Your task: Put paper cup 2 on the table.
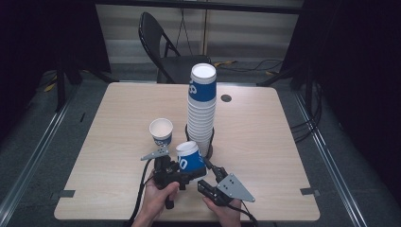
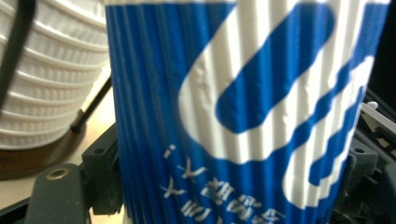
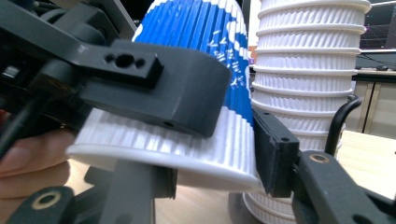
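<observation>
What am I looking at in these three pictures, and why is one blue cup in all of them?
No robot here: a person holds a hand-held two-jaw tool in each hand. The high view looks down on the pale wooden table. The other two pictures come from cameras riding on the tools, looking along their black fingers.

On the table stand a tall stack of ribbed white paper cups in a black wire holder, and a single upright blue-and-white paper cup.

The left gripper is clamped on an upside-down blue ribbed paper cup, rim lowest. The right gripper has its fingers either side of that cup near the rim; whether they press yet, I cannot tell.
</observation>
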`<state>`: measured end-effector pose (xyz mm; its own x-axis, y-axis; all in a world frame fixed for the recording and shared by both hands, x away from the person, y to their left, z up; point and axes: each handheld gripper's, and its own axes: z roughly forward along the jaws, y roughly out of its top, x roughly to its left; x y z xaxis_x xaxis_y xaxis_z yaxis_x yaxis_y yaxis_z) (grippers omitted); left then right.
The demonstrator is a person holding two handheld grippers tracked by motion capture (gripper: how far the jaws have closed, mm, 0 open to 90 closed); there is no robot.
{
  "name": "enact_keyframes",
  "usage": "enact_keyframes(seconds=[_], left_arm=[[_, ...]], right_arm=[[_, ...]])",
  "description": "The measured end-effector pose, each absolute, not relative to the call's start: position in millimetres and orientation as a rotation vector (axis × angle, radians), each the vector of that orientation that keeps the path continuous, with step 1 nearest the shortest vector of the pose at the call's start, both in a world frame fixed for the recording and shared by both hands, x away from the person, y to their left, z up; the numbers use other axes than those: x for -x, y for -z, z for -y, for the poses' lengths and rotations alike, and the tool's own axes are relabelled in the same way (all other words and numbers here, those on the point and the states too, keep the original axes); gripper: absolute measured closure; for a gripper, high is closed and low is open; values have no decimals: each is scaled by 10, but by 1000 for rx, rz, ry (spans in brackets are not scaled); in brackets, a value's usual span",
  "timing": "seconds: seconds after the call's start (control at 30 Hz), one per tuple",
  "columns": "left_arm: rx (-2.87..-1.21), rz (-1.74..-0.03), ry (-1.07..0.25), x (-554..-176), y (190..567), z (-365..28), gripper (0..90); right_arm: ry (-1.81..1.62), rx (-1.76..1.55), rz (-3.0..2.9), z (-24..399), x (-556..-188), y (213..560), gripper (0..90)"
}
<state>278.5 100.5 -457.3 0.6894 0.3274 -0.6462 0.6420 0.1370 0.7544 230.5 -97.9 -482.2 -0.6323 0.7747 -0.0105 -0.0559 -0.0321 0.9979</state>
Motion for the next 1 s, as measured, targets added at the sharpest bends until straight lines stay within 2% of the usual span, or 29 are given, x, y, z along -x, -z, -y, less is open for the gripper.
enact_keyframes(seconds=[0.27, 0.57, 0.83, 1.0], left_arm=[[-1465, -853, 329, -2771, 4607, -986, 192], [-1453, -812, 307, -2791, 4631, -984, 158], [-1431, -810, 308, -2857, 4596, -1029, 120], [-1436, -809, 255, -2892, 4536, -1056, 118]], right_arm=[[-1725, -764, -1607, 971, -2322, 4830, 623], [-1706, -773, -1588, 990, -2332, 4852, 810], [-1714, -785, -1591, 1019, -2315, 4840, 850], [-1720, -787, -1608, 1027, -2304, 4831, 851]])
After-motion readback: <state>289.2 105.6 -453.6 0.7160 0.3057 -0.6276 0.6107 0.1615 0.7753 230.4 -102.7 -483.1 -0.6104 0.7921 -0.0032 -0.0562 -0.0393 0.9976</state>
